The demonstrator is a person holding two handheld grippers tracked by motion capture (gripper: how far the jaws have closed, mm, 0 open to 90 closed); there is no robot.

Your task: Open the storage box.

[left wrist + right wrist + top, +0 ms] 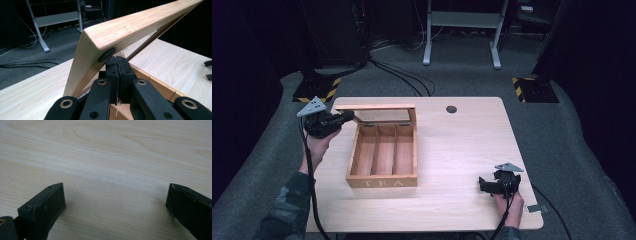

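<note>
A wooden tea box (382, 181) with three bare compartments stands left of the table's middle. Its lid (376, 107) is raised on the far hinges and tilts up. My left gripper (346, 118) reaches in from the left to the lid's left corner. In the left gripper view its jaws (119, 65) are shut against each other with nothing between them, and the tips sit right under the lid's frame (130, 27). My right gripper (482, 184) rests near the table's front right, apart from the box. Its jaws (115, 200) stand wide open over bare wood.
The light wooden table (462, 145) has a dark cable hole (451, 109) near its far edge. Cables (402, 75) run over the grey floor behind it. Two stand bases with yellow-black stripes (314, 90) flank the far corners, and a white desk frame (462, 30) stands beyond.
</note>
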